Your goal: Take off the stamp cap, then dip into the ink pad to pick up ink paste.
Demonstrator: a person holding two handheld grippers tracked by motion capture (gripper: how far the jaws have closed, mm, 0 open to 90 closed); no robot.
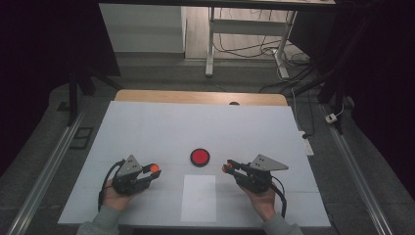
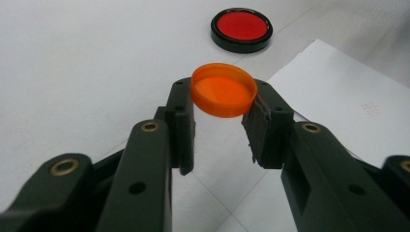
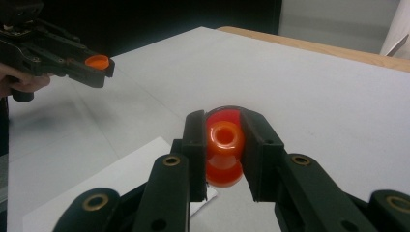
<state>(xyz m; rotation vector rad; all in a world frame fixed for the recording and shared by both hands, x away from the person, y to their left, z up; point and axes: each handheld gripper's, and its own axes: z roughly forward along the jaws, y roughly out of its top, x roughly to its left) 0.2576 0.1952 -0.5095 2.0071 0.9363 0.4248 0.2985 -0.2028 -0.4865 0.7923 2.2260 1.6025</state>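
Observation:
My left gripper [image 1: 154,171] is shut on a round orange cap [image 2: 223,90], held flat by its rim between the two pads a little above the table. My right gripper [image 1: 228,168] is shut on a small orange bottle [image 3: 224,147], whose open neck faces the camera in the right gripper view. The two grippers point at each other across the table's middle, apart. Between them and slightly farther back, a red disc in a black rim [image 1: 199,156] lies on the white mat. In the right gripper view the left gripper [image 3: 102,65] with the cap [image 3: 95,61] is at the upper left.
A white paper sheet [image 1: 198,198] lies near the front edge between the two hands. The white mat [image 1: 147,127] covers a wooden table whose far edge [image 1: 200,97] shows beyond it. Table legs and cables stand on the floor behind.

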